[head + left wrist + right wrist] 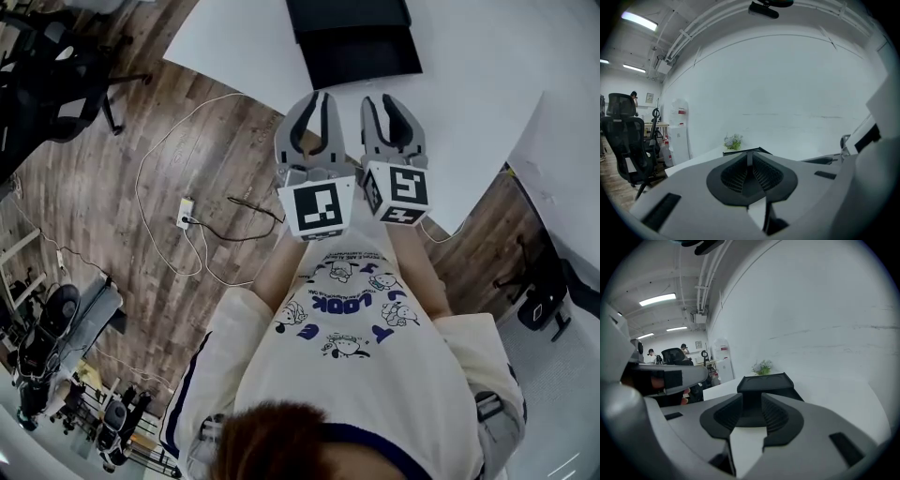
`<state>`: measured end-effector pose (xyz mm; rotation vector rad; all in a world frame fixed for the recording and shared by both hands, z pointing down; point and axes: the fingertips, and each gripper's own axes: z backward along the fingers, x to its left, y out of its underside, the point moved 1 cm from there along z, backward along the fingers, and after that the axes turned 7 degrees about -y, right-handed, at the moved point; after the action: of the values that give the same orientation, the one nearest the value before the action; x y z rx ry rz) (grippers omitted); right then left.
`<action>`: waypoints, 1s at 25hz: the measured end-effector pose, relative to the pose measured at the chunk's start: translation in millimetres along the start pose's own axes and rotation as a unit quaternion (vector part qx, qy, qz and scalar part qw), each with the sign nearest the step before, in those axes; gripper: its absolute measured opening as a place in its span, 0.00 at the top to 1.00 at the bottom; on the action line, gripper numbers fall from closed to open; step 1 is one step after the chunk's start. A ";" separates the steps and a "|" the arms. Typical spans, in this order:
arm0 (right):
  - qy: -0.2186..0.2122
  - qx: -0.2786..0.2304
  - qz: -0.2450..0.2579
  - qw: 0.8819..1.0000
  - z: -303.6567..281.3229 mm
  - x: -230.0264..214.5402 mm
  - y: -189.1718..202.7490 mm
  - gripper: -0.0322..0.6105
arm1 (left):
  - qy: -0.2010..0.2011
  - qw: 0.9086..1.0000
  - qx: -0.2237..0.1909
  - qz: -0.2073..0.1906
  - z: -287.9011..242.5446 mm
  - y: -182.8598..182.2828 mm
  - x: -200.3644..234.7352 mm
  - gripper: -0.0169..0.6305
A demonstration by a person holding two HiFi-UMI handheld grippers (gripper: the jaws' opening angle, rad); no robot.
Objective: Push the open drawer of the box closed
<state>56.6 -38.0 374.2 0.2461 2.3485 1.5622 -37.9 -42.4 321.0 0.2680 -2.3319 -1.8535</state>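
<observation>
The black box (352, 37) stands on the white table (487, 66) at the top of the head view, and a wider section sticks out on the side toward me. Both grippers are held close to my chest, short of the table edge, pointing at the box. The left gripper (316, 97) has its tips together with nothing between them. In its own view the fingertips (750, 157) meet, and a sliver of the box (761, 150) shows behind. The right gripper (385, 99) is open and empty. Through the gap of the right gripper (752, 401) I see the box (764, 382) straight ahead.
The wooden floor below has a white cable and a power strip (185, 212). A black office chair (56, 84) stands at the left. A second white table (567, 159) is at the right. A small plant (762, 366) sits beyond the box by the wall.
</observation>
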 end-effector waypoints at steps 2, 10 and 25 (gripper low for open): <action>0.002 0.015 0.000 1.000 -5.2 -1.9 6.9 0.73 | 0.000 1.000 0.006 0.001 -3.9 4.7 3.6 0.91; 0.010 0.034 0.003 0.999 -22.9 -16.5 18.4 0.73 | -0.004 1.000 0.023 0.000 -20.5 16.7 8.3 0.91; -0.003 0.104 -0.015 0.994 -58.0 -36.0 71.1 0.73 | 0.001 0.998 0.066 -0.008 -57.2 49.0 1.7 0.91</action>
<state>68.3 -71.6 466.2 0.2612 2.4988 1.3024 -28.8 -86.2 381.6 0.3032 -2.4629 -1.7064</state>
